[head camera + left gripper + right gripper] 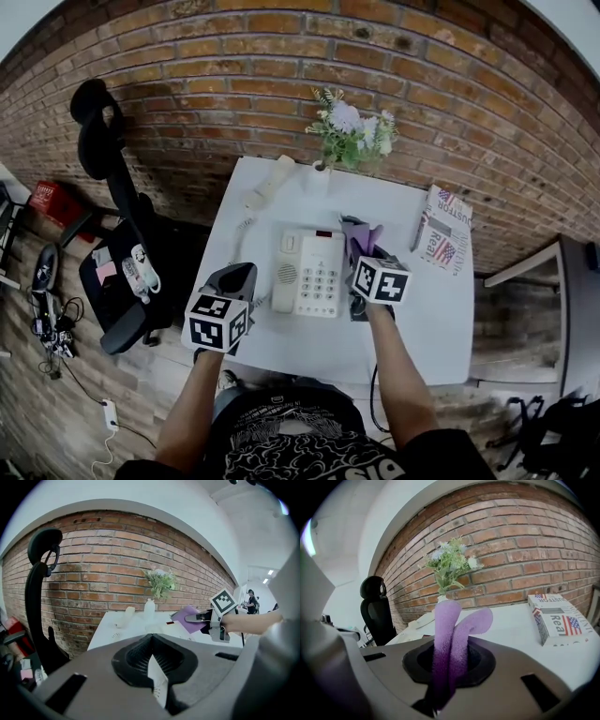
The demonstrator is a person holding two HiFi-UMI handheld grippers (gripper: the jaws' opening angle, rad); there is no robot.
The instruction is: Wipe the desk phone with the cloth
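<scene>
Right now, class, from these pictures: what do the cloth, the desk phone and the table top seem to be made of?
The cloth looks like soft microfibre or fleece: fuzzy purple nap, limp folds. The desk phone seems hard white plastic: smooth moulded case, matt. The table top is white and smooth, perhaps laminate; unclear.

phone (pixel 307 273) on table (pixel 422 328) (box (pixel 443 230) right, vase (pixel 319 178) behind)
</scene>
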